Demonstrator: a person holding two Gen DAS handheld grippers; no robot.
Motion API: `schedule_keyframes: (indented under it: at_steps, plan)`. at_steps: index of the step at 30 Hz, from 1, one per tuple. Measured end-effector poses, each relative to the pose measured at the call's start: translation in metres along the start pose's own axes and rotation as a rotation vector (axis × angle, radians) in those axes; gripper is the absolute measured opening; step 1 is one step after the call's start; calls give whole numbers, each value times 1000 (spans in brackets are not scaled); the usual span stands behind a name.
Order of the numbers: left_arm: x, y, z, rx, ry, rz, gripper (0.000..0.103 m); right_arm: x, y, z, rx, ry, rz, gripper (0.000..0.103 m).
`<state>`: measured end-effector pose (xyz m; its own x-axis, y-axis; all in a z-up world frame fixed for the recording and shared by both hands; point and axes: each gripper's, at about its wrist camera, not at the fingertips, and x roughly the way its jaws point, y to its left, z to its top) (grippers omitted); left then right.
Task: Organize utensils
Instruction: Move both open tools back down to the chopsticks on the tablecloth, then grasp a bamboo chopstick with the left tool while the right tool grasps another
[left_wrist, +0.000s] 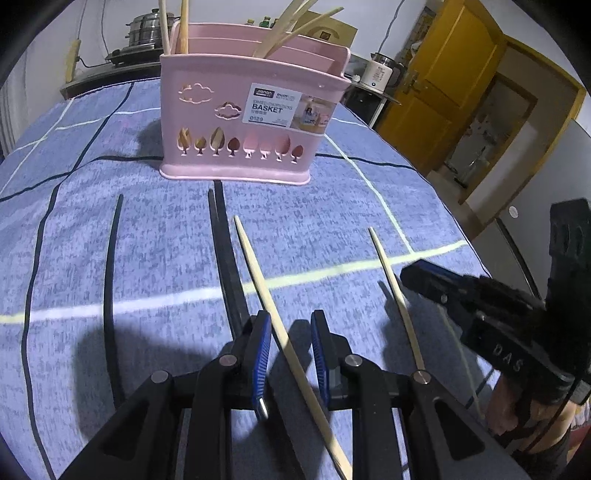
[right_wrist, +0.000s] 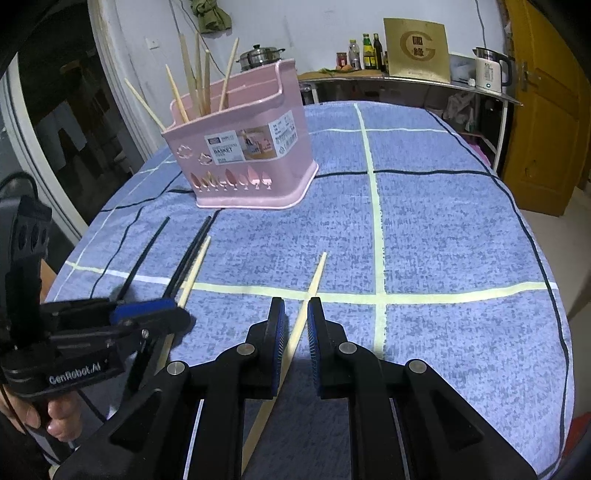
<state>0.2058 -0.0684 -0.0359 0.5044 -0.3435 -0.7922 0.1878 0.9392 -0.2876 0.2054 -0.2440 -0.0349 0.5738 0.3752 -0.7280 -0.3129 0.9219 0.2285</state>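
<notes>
Left wrist view shows the left gripper (left_wrist: 290, 354) low over the bench (left_wrist: 369, 206), its jaws released and standing either side of a pale wooden chopstick (left_wrist: 258, 269) without touching it. That chopstick runs from 6 o'clock up toward 12, where the pink basket (left_wrist: 255, 110) stands with several pale chopsticks already upright in it. Just beside the left jaw, at about 11 o'clock, lies a pair of black chopsticks (left_wrist: 223, 251); a single black chopstick (left_wrist: 110, 280) lies well apart at 9 o'clock.

At 3 o'clock a second pale chopstick (left_wrist: 393, 291) lies on the blue cloth, with the right gripper (right_wrist: 295, 332) set over it. In the right wrist view its jaws are likewise released, and the stick passes between them, close to the left pad; whether it touches cannot be told.

The likely next step is to clench on both sticks and carry them to the basket at 11 o'clock. The risks seem these: a thin round stick may roll or slip sideways as the pads shut, so one pad pushes it off line instead of pinching it. A grip far from the middle would let the long end droop and catch the basket rim. The left jaw could also nudge the black pair lying next to it.
</notes>
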Motion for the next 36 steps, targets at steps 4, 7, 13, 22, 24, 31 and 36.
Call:
schedule_keyframes:
  at_steps: [4, 7, 13, 22, 24, 31, 36]
  plan:
    - [8, 0, 12, 8, -2, 14, 22, 7, -2, 2, 3, 21, -4, 13]
    - [14, -1, 20, 20, -4, 29, 22, 12, -4, 3, 3, 36, -10, 13]
    - [24, -4, 32, 50, -12, 45, 22, 20, -8, 8, 3, 53, -15, 13]
    - [36, -5, 49, 86, -18, 34, 22, 30, -7, 21, -8, 69, -30, 13]
    - [37, -5, 50, 96, -19, 36, 22, 31, -6, 22, -10, 71, -36, 13]
    - [39, -13, 50, 134, 8, 70, 19, 36, -1, 26, -35, 83, -70, 13]
    - [43, -18, 52, 140, 19, 124, 10, 39, 5, 28, -61, 89, -110, 9]
